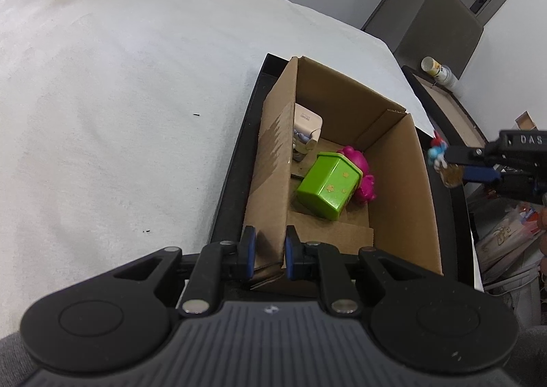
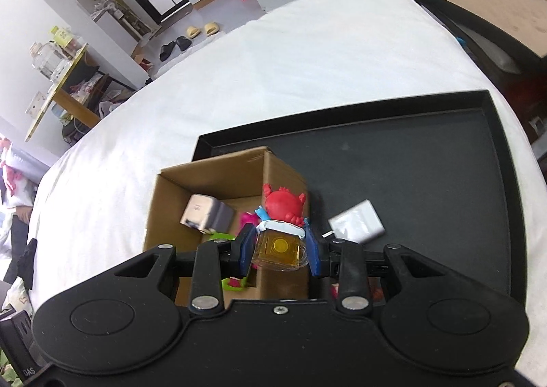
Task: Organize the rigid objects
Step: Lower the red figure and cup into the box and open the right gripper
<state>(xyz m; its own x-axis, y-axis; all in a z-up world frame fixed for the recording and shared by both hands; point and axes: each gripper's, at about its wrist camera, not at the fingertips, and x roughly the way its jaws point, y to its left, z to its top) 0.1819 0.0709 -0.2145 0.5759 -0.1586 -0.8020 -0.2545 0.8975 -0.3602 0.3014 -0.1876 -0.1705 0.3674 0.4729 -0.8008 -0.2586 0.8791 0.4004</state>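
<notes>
Right tongs pinching a small toy figure by its clear amber base; figure has a red crab-like top and a blue-and-white middle. In the right wrist view it hangs over the near right wall of the cardboard box, above the rim. In the left wrist view the same figure sits off the box's right wall, outside and above it, pads on either side of the base.

Left tongs pressed nearly together on the near left wall of the cardboard box, the wall edge between the blue pads. Looks like a pinch on the cardboard.

Box stands open in a black tray on a surface covered with a white cloth. Box sits at the tray's left end.

Inside the box: green house-shaped toy on its side, pink toy just behind it and touching, white-and-grey charger block against the left wall.

On the tray floor outside the box, to its right: a flat white packet, apart from the box.

A grey sleeve shows at the lower corners of the left wrist view.
</notes>
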